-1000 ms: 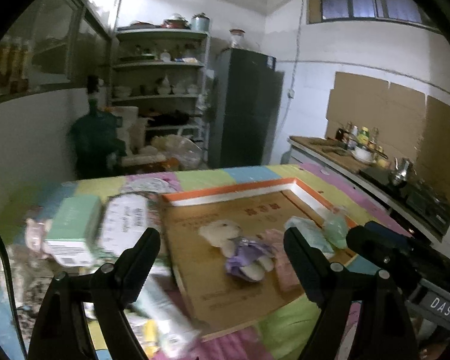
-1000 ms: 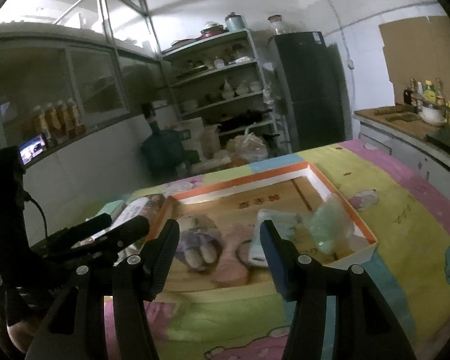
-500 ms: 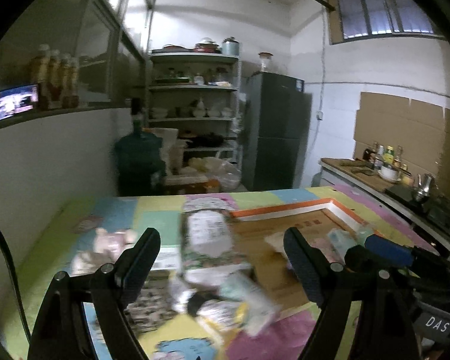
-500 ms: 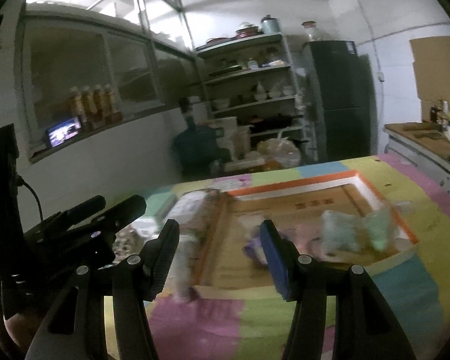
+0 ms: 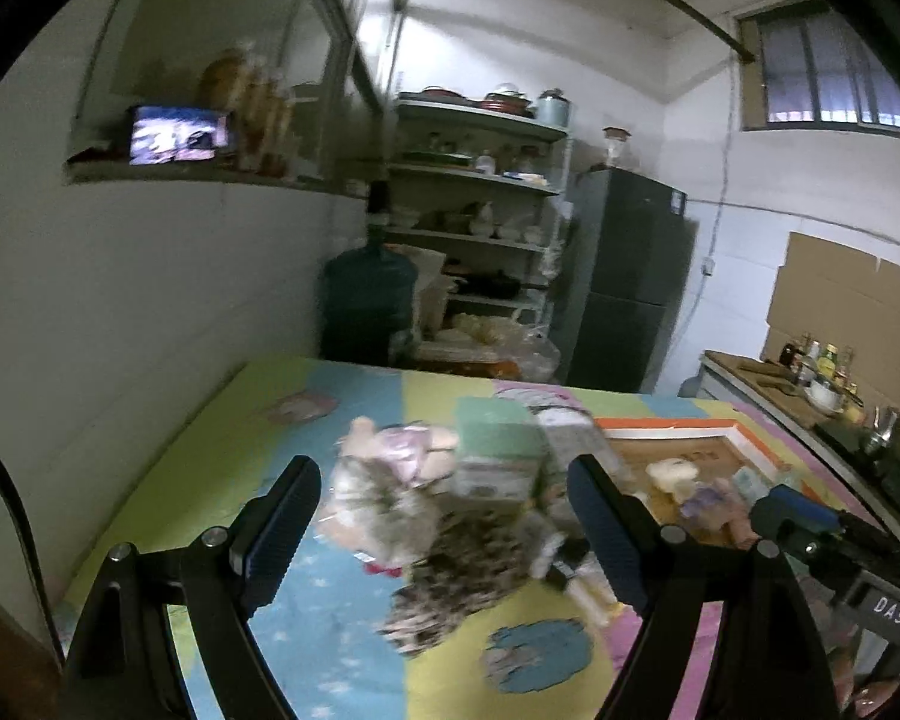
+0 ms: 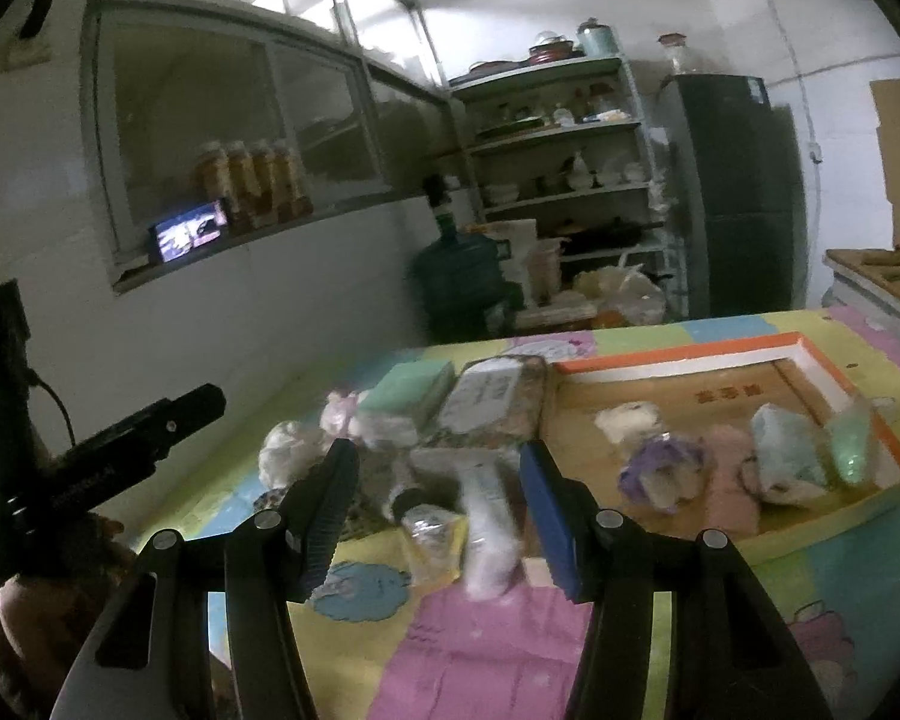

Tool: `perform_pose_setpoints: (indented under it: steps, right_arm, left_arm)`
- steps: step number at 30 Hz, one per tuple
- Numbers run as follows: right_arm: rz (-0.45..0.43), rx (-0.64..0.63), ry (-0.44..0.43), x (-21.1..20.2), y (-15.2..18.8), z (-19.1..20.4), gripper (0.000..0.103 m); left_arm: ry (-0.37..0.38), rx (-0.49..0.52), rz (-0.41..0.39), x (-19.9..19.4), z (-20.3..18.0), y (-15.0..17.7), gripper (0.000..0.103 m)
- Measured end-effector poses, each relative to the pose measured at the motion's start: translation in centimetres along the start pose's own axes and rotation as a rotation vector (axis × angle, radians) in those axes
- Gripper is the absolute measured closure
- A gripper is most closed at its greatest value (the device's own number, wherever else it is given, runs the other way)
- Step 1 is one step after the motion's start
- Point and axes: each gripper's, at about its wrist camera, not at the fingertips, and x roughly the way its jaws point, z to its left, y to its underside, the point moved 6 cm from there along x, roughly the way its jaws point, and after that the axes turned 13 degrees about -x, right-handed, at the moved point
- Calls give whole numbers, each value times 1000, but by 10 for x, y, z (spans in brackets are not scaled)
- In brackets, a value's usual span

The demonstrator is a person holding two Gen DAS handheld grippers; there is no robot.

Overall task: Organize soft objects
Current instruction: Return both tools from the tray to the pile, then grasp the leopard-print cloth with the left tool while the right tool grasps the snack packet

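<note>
A heap of loose items lies on the colourful mat (image 5: 306, 618): a pink plush (image 5: 402, 444), a leopard-print cloth (image 5: 468, 564) and a green box (image 5: 498, 444). My left gripper (image 5: 444, 516) hovers before this heap, open and empty. In the right wrist view my right gripper (image 6: 438, 504) is open too, over a white tube (image 6: 486, 516) without touching it. To the right sits the orange-rimmed tray (image 6: 690, 354), holding a purple plush (image 6: 660, 468), a pink piece (image 6: 732, 480) and a light blue cloth (image 6: 786, 456). The left gripper's body (image 6: 144, 426) shows at far left.
A white wall borders the mat on the left. Behind the mat stand a green water jug (image 5: 366, 294), open shelves (image 5: 480, 180) and a dark fridge (image 5: 624, 276). A counter with bottles (image 5: 810, 366) runs along the right.
Both views have swung left. The tray has slid from the middle to the right side, and the heap of loose items now sits ahead of both grippers. Both jaws stay apart.
</note>
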Motion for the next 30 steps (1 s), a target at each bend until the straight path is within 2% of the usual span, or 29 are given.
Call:
perform_pose_setpoints:
  steps: [6,9,13,22,30]
  right_arm:
    - [33,-70,-68,17,1,26,45]
    - [88,-149,-157,35,2,39,45]
    - [174,-258,-200,61,6,47,45]
    - [356,-442,-206,114,23,47,45]
    - [467,-553,-163,149,35,49,45]
  left_arm:
    - [-32,8,-9,-10,33,6,19]
    - [-16,25,4,-12,43,12,19]
    - [-3,31,16,-13,56,21,19]
    - [17,51,40,-6,66,33,19]
    - [51,66,65,8,66,41,19]
